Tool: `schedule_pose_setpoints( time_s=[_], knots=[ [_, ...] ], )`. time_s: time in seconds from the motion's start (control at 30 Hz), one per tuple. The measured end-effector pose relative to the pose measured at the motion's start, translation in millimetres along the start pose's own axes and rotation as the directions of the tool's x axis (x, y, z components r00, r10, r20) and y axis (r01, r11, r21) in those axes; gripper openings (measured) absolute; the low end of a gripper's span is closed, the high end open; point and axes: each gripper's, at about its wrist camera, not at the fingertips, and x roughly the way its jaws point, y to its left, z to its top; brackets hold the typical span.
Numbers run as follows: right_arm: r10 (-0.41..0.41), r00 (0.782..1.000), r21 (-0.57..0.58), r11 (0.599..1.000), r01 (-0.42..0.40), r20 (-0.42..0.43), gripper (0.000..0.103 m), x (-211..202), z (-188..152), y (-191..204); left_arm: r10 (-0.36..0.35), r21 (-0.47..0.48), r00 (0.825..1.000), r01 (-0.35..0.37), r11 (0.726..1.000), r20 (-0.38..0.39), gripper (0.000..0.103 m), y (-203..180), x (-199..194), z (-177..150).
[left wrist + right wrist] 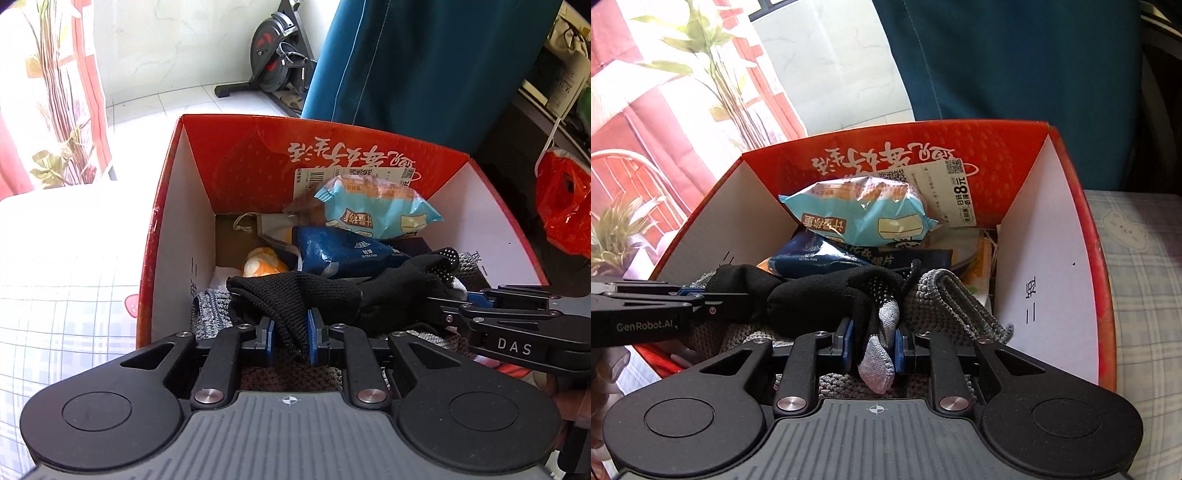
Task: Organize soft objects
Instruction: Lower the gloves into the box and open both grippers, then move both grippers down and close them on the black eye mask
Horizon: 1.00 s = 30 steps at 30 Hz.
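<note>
A black sock with a grey toe and white grip dots (pixel 332 291) (pixel 820 291) is stretched across the near end of a red cardboard box (pixel 258 147) (pixel 1086 236). My left gripper (pixel 290 334) is shut on its black end. My right gripper (pixel 873 343) is shut on its grey toe end, and its arm enters the left wrist view from the right (pixel 469 297). The sock hangs just over grey knitted cloth (pixel 210 314) (pixel 945 299) lying in the box.
Deeper in the box lie a light blue snack bag (pixel 376 208) (pixel 864 214), a dark blue pack (pixel 343 251) (pixel 816 258) and an orange-white item (pixel 262 262). The box sits on a checked cloth (pixel 1145 295). A red plastic bag (pixel 565 206) hangs right; an exercise bike (pixel 273 55) stands behind.
</note>
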Motion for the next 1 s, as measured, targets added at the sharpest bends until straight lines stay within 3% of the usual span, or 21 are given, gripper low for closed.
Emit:
schedule_pose_setpoints(
  time_s=[0.17,0.3,0.43,0.47,0.6,0.73,0.87,1.0],
  knots=[
    [-0.035,0.999,-0.026,0.999,0.035,-0.009,0.019,-3,1,5,0.009,0.029,1.0,-0.01,1.0,0.029,0.023,-4,-8,-3],
    [-0.071,0.997,-0.069,0.995,0.071,0.01,0.026,-14,0,15,-0.008,0.053,0.998,0.004,0.999,0.068,0.051,-7,-23,-8],
    [-0.068,0.997,-0.061,0.996,0.07,0.041,0.051,-30,-1,16,-0.013,0.079,0.991,0.003,0.997,0.13,0.075,-11,-46,-13],
    [-0.073,0.996,-0.064,0.995,0.076,0.05,0.058,-33,-1,16,-0.015,0.087,0.989,0.002,0.996,0.145,0.077,-11,-52,-15],
    [-0.099,0.992,-0.066,0.992,0.105,0.082,0.067,-49,-3,16,-0.024,0.088,0.982,0.008,0.996,0.186,0.081,-11,-72,-21],
    [-0.095,0.988,-0.051,0.993,0.102,0.118,0.084,-67,-10,15,-0.027,0.099,0.975,0.005,0.995,0.22,0.083,-11,-91,-30],
    [-0.094,0.984,-0.06,0.993,0.105,0.152,0.099,-84,-22,16,0.004,0.126,0.971,-0.035,0.991,0.24,0.087,-14,-103,-45],
    [-0.099,0.977,-0.069,0.991,0.113,0.187,0.102,-98,-32,17,0.01,0.121,0.968,-0.041,0.992,0.252,0.096,-12,-113,-62]
  ],
)
